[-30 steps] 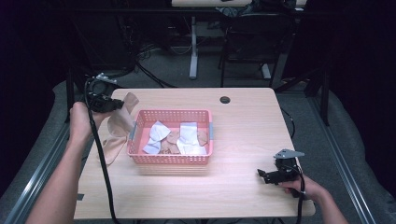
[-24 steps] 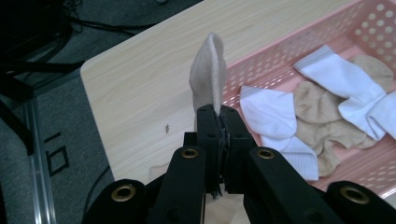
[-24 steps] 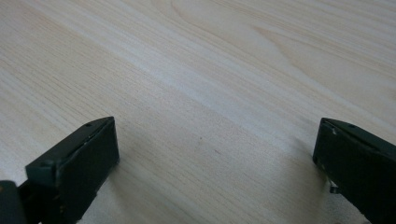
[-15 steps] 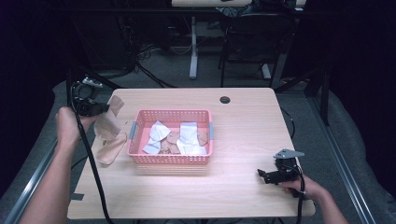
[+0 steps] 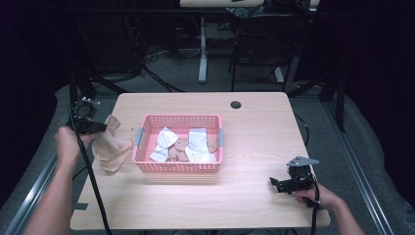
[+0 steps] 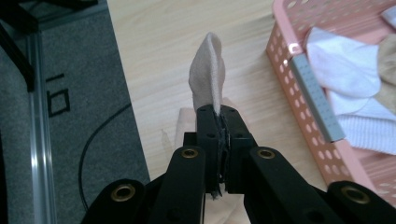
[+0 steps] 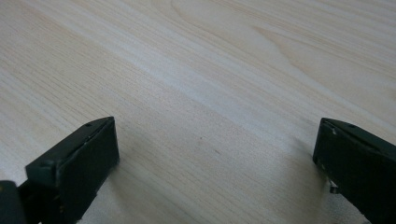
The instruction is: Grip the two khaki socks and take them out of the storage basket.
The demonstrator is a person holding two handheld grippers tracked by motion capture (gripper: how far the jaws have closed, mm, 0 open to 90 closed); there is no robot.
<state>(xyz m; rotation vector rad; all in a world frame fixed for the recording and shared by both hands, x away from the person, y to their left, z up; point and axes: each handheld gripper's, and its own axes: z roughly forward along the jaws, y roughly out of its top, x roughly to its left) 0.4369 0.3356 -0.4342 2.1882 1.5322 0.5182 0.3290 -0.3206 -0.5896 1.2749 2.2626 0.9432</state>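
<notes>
- We see the left gripper (image 5: 100, 128) at the left edge of the high view, its jaws clamped on a beige sock (image 5: 111, 147); in the left gripper view the jaws meet on a fold of that sock (image 6: 208, 74), which stands up beyond the tips.
- What has changed: a second ago the sock hung from this gripper higher in the frame, close against the upper left corner of the pink basket (image 5: 142, 161); now the gripper sits lower and further left, and most of the sock lies spread on the table (image 5: 254, 122) just left of the basket, apart from its wall.
- We judge that the sock has been lifted out of the basket and is being laid down beside it; the step is nearly done, since only the pinched end is off the wood; letting go should be all that remains.
- The basket in the middle of the frame holds white socks (image 5: 198, 142) and a few beige pieces, so more pulling-out seems ahead.
- The right gripper (image 5: 275, 182) lies at the lower right of the high view, in the same place as a second ago; its jaws stand wide apart over bare wood (image 7: 210, 93), holding nothing; it looks idle.
</notes>
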